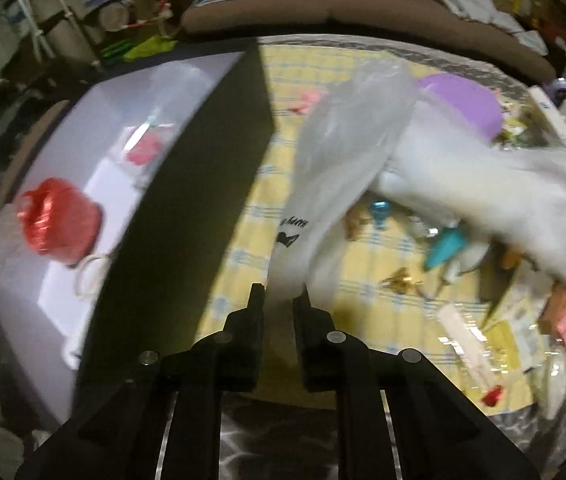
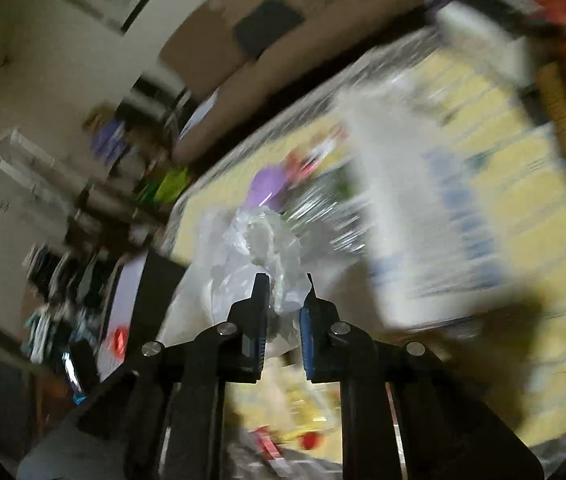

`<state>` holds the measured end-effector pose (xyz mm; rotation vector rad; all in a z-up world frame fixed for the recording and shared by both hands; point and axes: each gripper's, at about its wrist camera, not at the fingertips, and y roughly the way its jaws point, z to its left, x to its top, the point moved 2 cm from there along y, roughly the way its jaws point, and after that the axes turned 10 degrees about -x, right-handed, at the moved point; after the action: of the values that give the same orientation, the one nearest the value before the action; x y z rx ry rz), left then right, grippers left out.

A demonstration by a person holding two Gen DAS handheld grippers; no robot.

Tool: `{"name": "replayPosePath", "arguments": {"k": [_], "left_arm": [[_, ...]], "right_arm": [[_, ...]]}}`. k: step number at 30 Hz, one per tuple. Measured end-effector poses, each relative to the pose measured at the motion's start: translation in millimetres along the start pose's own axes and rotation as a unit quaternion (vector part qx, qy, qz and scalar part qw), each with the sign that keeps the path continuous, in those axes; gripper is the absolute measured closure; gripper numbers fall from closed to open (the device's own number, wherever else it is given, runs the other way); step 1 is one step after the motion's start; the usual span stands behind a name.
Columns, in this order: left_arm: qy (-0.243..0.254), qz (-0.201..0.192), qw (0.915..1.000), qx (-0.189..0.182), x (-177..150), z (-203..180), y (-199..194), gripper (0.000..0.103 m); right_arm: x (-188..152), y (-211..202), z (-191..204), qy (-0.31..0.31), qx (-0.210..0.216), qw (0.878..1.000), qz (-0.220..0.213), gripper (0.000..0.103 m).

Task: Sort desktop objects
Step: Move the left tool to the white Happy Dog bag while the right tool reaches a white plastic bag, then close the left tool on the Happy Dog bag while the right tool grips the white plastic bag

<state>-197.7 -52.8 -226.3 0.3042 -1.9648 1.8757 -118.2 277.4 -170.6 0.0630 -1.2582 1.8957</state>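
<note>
Tools both angled down over counter [image 1: 243,216]: left tool [image 1: 279,296] pinching clear plastic bag [image 1: 335,152]; right tool [image 2: 283,286] nipping crumpled end of the same bag.

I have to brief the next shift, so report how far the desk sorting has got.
Done: a red ribbon spool and some white items already lie in the box. In hand: the left gripper and right gripper each pinch translucent plastic bag material. Left: small clutter such as the teal piece and purple bowl remains on the yellow tablecloth.
</note>
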Motion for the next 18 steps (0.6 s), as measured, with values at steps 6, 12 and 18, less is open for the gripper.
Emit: {"name": "replayPosePath", "arguments": {"k": [6, 12, 18], "left_arm": [[-0.016, -0.030, 0.9992, 0.020, 0.9, -3.5, -19.1, 0.031], [-0.006, -0.115, 0.9929, -0.029, 12.8, -35.5, -49.6, 0.003], [-0.001, -0.119, 0.9792, -0.164, 37.3, -96.8, -21.5, 0.000]], "right_arm": [[6.6, -32.7, -58.1, 0.047, -0.036, 0.998, -0.001, 0.090], [18.6, -58.9, -86.6, 0.076, -0.036, 0.996, -0.027, 0.090], [18.3, -61.0, -88.3, 0.064, -0.063, 0.996, -0.020, 0.089]]}}
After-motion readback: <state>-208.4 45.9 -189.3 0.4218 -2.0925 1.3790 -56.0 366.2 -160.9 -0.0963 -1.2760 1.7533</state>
